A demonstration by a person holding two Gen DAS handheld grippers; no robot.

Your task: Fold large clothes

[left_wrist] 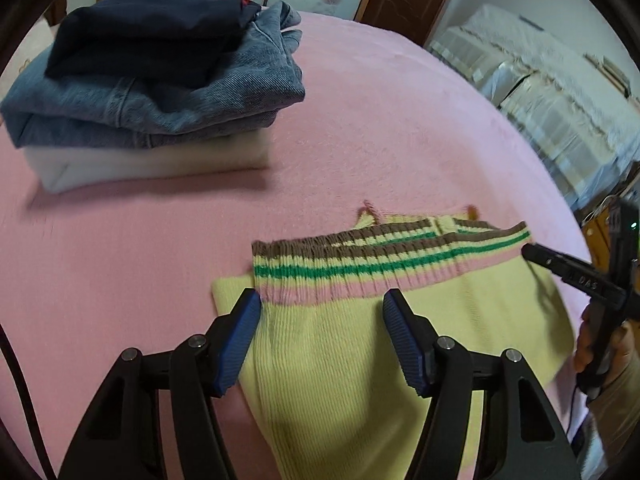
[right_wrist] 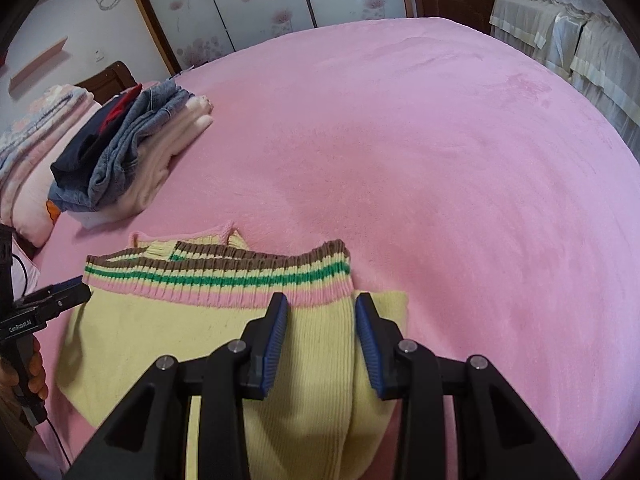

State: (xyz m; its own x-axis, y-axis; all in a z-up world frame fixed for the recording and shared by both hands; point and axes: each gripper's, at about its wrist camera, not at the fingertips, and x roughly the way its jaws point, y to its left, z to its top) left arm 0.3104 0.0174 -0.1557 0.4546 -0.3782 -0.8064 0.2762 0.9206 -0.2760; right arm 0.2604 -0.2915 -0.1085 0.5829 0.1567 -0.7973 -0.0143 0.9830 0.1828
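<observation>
A folded yellow knit sweater (left_wrist: 340, 360) with a brown, green and pink striped hem (left_wrist: 380, 264) lies flat on the pink bed cover (left_wrist: 400, 140). My left gripper (left_wrist: 322, 312) hovers over the sweater's left part, jaws wide open, nothing pinched. In the right wrist view the sweater (right_wrist: 160, 340) fills the lower middle. My right gripper (right_wrist: 320, 316) stands partly open over its right edge, and a soft fold of yellow knit lies in the gap without being squeezed. Each gripper shows in the other's view: the right one (left_wrist: 536, 254) at the hem's right end, the left one (right_wrist: 60, 296) at the hem's left end.
A stack of folded clothes (left_wrist: 160, 80), dark navy on denim on white, sits on the bed to the far left (right_wrist: 120, 160). Pillows (right_wrist: 36, 140) lie behind it. Cloth-covered furniture (left_wrist: 540, 92) stands beyond the bed's right edge. The pink cover (right_wrist: 440, 160) stretches wide ahead.
</observation>
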